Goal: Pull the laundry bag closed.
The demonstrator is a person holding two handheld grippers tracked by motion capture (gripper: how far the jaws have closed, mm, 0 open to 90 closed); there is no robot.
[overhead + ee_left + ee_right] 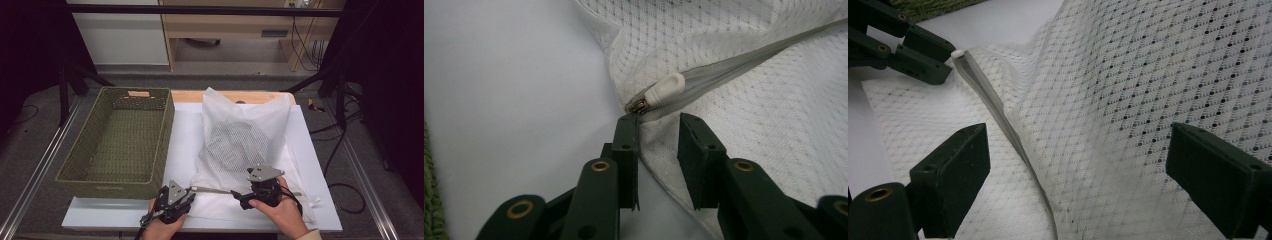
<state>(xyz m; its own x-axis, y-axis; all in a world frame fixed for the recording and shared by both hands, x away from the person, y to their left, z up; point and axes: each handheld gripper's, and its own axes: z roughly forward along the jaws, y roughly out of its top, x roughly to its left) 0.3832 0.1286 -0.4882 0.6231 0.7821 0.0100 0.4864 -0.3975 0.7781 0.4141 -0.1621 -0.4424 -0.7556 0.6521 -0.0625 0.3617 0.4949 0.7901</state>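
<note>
At the near edge of the white table (180, 130), we work the zipper of a white mesh laundry bag (245, 135) that lies flat beside an empty green woven basket (120, 142). Our left gripper (659, 131) sits at the bag's near left corner, its jaws narrowed but apart, the white zipper pull (665, 90) just beyond their tips and not yet pinched; only the bag's hem lies between them. Our right gripper (1075, 165) hovers wide open over the mesh, straddling the grey zipper tape (998, 112) without gripping it. We judge the step in hand to be taking hold of the pull. Next, the left jaws need to ease forward and close squarely on that small tab, while the right pins the fabric so the slider can run along the zipper without bunching.
</note>
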